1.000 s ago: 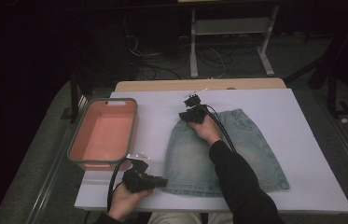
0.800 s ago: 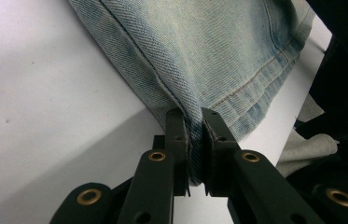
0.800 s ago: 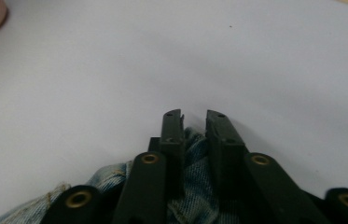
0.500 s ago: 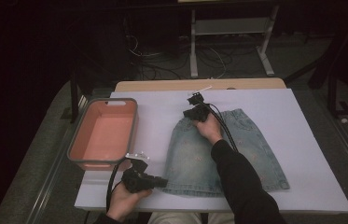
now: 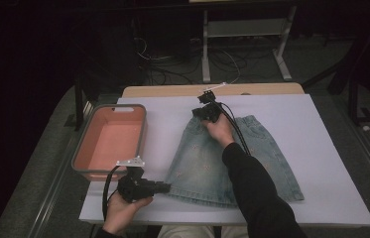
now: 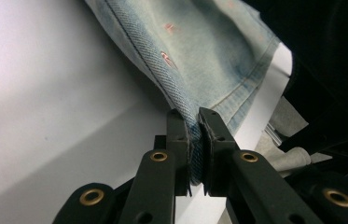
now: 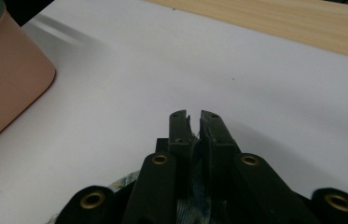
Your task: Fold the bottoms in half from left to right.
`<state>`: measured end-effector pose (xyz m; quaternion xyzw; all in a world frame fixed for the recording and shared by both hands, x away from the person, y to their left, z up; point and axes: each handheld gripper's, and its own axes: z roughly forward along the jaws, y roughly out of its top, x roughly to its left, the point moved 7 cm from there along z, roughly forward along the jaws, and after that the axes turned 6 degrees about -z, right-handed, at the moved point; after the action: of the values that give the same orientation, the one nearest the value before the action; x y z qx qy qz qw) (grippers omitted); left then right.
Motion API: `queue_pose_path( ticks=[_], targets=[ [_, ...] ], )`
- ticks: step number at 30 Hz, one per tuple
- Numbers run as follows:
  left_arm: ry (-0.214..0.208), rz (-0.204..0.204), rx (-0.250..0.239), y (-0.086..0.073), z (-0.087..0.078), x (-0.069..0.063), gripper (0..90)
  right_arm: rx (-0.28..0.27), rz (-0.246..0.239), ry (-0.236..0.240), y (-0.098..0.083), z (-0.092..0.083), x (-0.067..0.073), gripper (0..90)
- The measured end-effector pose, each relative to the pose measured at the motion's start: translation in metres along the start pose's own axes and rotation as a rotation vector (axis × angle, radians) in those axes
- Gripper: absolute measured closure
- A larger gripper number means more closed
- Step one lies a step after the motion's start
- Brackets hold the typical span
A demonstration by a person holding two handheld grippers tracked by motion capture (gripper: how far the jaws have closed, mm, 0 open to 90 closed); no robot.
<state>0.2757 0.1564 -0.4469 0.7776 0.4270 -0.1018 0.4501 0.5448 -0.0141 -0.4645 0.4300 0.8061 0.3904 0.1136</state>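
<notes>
While the denim skirt (image 5: 227, 161) lies spread flat on the white bench (image 5: 321, 148), its waistband toward the far edge and its hem toward the person, both claws grip it at opposite ends. The left claw (image 5: 165, 187), held low at the near left corner of the bench, is clamped on the hem corner of the skirt; in the left gripper view the stitched edge of the cloth runs straight down into the narrow gap between the two black jaws, and the fabric rises away from them, lifted a little off the bench there. The right claw (image 5: 202, 112) sits at the far end, at the waistband's left corner. Its jaws have just been closing, and in the right gripper view they stand nearly together with a fold of blue denim pinched between them. The person's right sleeve (image 5: 257, 193) lies across the middle of the skirt. A pink bin (image 5: 110, 141) with a grey rim stands on the left part of the bench, just beside the skirt but apart from it.
</notes>
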Motion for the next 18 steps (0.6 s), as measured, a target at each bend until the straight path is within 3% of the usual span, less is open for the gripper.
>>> queue_pose_path(
  ticks=[6,18],
  targets=[
    [0.015,0.009,-0.036,0.002,-0.016,0.002,83.3,-0.004,-0.026,0.009,0.013,0.004,0.012,83.0],
    [0.015,0.018,-0.092,0.008,-0.042,0.005,83.2,-0.056,-0.007,0.072,0.039,0.007,0.030,83.0]
  ],
)
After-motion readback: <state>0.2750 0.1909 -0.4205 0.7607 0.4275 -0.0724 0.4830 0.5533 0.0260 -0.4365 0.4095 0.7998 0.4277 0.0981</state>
